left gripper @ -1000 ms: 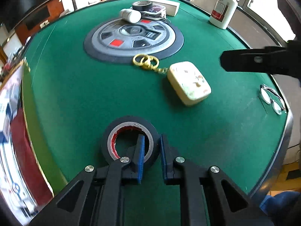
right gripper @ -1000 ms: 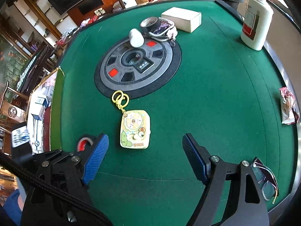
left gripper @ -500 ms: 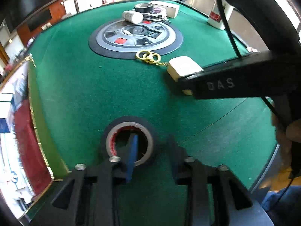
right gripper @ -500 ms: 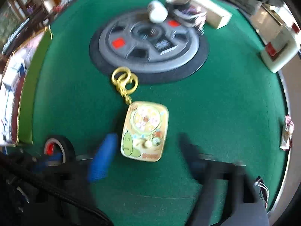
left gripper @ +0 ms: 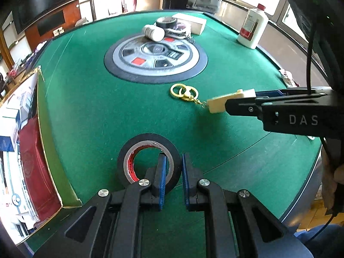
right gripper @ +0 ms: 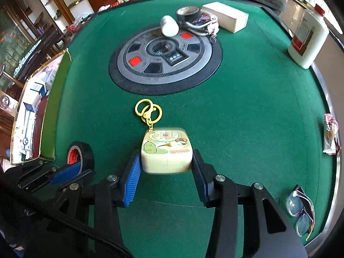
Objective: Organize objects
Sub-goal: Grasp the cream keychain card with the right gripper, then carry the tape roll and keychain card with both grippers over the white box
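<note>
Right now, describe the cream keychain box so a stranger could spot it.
Start at the round grey control panel in the green felt table. Nearer the camera lies a cream rounded plastic box between the right gripper pads. Only it has cartoon artwork and gold key rings.

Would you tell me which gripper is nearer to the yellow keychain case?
Right. The right gripper is shut on the yellow keychain case; the left gripper is off to its side, clamping the black tape roll.
</note>
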A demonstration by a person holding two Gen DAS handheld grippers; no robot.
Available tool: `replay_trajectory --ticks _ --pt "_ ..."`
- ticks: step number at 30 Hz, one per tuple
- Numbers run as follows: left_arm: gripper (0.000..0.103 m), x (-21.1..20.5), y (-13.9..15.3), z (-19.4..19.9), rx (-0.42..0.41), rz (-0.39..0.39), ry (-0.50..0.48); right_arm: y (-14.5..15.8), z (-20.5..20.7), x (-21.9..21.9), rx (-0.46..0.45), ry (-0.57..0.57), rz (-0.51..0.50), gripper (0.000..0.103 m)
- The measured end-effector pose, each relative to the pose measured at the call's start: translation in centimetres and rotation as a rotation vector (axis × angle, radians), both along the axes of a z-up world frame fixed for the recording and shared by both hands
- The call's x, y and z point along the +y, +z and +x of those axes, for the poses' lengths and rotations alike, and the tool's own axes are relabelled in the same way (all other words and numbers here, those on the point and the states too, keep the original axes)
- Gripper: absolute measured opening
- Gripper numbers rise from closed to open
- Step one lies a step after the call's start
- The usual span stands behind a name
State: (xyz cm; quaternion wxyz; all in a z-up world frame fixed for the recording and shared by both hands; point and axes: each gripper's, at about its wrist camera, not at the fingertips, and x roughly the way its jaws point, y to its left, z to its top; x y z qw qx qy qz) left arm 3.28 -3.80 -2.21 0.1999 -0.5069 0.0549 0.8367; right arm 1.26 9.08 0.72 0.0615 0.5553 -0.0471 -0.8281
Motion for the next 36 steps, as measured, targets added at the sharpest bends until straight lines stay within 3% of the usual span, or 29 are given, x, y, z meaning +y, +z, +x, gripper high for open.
replay_trajectory --ticks 8,23,36 --pt "0.011 0.3 2.2 0.2 0.047 0.011 0.002 1.4 0.9 1.3 0.029 -0.024 -0.058 0.044" --pt "0.011 -0.3 5.2 0.9 0.115 0.009 0.014 4.2 2.0 0.0 0.1 -0.008 -0.103 0.044" --pt "0.011 -4.7 9.6 1.9 0.193 0.068 0.101 7.1 2.7 -3.6 0.159 0.073 -0.136 0.044"
